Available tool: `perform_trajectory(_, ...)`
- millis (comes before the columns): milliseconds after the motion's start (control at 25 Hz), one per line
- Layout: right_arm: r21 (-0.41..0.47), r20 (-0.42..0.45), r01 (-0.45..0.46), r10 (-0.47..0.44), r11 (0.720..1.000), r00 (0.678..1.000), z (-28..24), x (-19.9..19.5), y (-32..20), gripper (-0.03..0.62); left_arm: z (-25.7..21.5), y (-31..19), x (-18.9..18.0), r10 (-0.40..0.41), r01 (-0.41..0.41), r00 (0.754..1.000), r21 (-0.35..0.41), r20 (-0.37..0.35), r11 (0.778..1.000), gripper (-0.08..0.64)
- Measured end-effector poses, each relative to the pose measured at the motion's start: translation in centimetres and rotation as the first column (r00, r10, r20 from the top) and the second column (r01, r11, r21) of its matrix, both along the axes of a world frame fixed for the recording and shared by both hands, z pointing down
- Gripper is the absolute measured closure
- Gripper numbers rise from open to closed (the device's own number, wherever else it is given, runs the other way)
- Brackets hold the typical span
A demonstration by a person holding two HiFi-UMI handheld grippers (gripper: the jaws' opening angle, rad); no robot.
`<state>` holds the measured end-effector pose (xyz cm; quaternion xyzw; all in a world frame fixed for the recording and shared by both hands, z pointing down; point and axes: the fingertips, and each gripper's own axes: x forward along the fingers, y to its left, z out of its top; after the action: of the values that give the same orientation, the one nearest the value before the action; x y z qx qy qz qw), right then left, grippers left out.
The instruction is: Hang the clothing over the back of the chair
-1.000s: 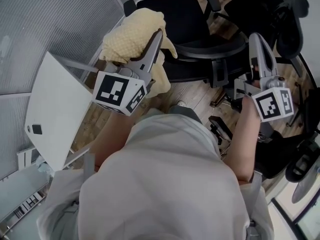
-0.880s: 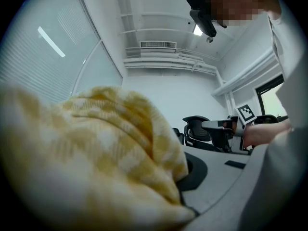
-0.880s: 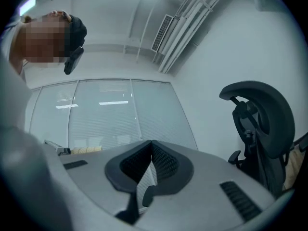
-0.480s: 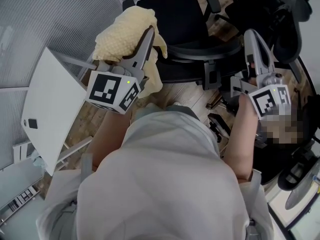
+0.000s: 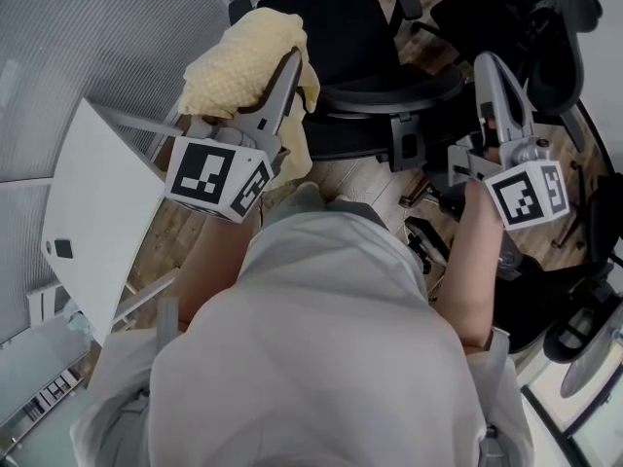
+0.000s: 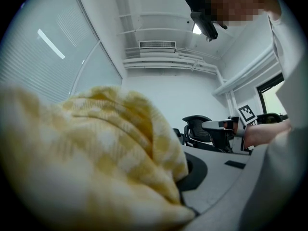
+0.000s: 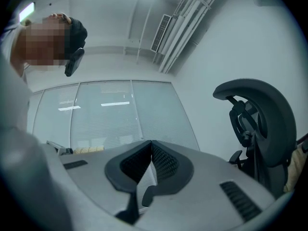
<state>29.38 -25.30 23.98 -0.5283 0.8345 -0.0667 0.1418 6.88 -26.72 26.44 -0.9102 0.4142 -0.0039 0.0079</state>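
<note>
White tabletop [image 5: 102, 212] beside grey blinds [image 5: 88, 37], wooden floor [image 5: 365, 178]

Office: black swivel chairs [image 5: 343, 37], white desk [image 5: 97, 224], glass partition walls [image 7: 115, 115] with blinds, ceiling air vent [image 6: 157, 44]

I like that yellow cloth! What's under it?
The left gripper, shut on the yellow cloth, and wooden floor lower down. The cloth covers the floor directly beneath it.

The person is wearing a loose, pale grey top [image 5: 331, 358] with short sleeves. Left of the top, the left gripper [image 5: 289, 66] is showing a light grey, tapering body and a cube [image 5: 216, 178] of black-and-white square markers. Right of the top, the right gripper [image 5: 490, 66] is showing the same grey body and marker cube.
</note>
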Motion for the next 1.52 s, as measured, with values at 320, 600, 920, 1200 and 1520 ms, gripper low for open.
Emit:
perform_trajectory(320,0.004,0.002,-0.048,0.048,0.999,0.999,-1.1,-0.5,0.3,0.571,-0.4,-0.8,1.3,0.134,-0.134,0.991,-0.029,0.013,0.991,0.482)
perform_trajectory(600,-0.012,-0.002,-0.089,0.089,0.996,0.996,-1.5,-1.4,0.1,0.571,-0.7,-0.5,1.6,0.229,-0.228,0.973,-0.042,0.016,0.973,0.482)
perform_trajectory(920,-0.001,-0.016,-0.093,0.093,0.996,0.996,-1.9,-1.9,0.2,0.571,-0.3,3.0,4.1,0.449,-0.448,0.892,-0.037,0.053,0.893,0.482)
perform_trajectory(1200,0.007,-0.023,-0.107,0.107,0.994,0.994,-2.3,-1.7,0.6,0.571,0.5,6.4,6.8,0.622,-0.618,0.778,-0.071,0.09,0.783,0.482)
perform_trajectory(1520,0.024,-0.032,-0.116,0.116,0.993,0.993,-2.8,-1.3,1.2,0.571,-2.7,9.3,7.9,0.738,-0.735,0.672,-0.072,0.06,0.675,0.482)
